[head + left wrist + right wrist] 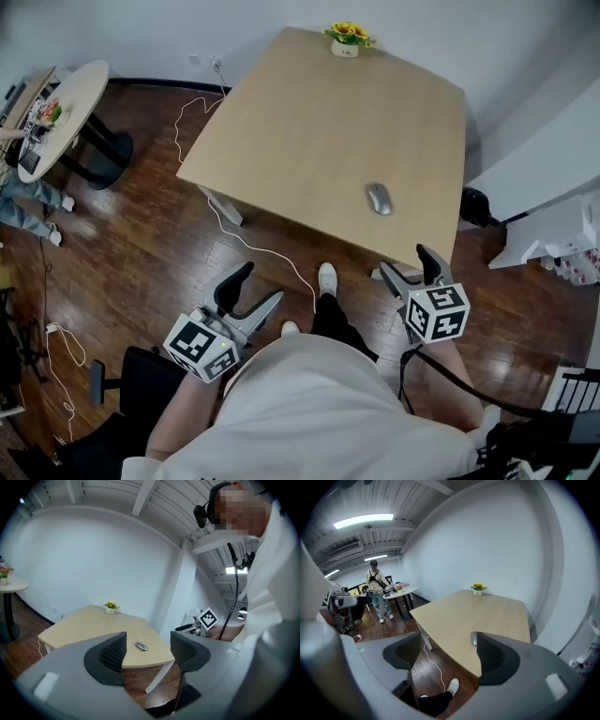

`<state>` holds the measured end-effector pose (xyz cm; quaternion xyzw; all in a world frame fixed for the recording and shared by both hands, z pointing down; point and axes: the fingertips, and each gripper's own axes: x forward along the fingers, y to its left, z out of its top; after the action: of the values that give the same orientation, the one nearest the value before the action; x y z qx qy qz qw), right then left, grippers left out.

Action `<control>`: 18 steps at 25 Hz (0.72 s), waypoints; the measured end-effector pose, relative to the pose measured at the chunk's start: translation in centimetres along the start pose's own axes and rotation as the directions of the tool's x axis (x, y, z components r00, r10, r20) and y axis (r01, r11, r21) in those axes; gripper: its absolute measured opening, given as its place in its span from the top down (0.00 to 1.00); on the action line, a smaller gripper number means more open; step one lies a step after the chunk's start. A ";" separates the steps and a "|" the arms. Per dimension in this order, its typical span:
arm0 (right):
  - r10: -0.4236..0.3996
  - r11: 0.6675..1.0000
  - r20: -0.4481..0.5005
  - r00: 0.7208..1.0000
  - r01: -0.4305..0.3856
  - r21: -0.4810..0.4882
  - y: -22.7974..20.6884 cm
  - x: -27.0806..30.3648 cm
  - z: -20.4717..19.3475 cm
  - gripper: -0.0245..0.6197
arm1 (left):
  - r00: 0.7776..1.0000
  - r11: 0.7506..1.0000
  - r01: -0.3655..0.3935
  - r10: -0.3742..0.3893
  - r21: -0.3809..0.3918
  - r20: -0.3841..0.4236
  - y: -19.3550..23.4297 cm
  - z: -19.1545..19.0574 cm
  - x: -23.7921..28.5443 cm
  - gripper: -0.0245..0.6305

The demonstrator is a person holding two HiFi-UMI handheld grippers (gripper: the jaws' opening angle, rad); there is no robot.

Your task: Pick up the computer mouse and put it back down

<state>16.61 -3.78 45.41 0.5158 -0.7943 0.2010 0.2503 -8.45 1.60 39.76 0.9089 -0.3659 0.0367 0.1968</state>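
The mouse lies on the table near its front edge, just ahead of the right gripper, whose jaws stand apart and empty (short of the table). The left gripper, likewise spread and empty, hangs over the floor, well apart from the mouse.

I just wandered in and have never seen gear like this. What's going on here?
A person stands at a light wooden table, holding a grey two-jaw gripper in each hand. The left gripper and right gripper are both short of the table's near edge, jaws apart and empty. The small silver-grey computer mouse lies untouched on the tabletop, nearer the right gripper. A little pot of yellow flowers sits at the far edge.
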 end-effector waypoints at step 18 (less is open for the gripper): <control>-0.018 1.000 0.071 0.997 0.017 0.009 5.3 -7.3 -0.7 0.40 | 0.999 0.999 0.037 -0.037 0.017 0.018 -2.4 -1.7 -4.2 0.56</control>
<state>14.39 3.93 41.25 0.5305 -0.7973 0.1837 0.2215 -9.73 6.56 39.69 0.9174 -0.3505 0.0279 0.1864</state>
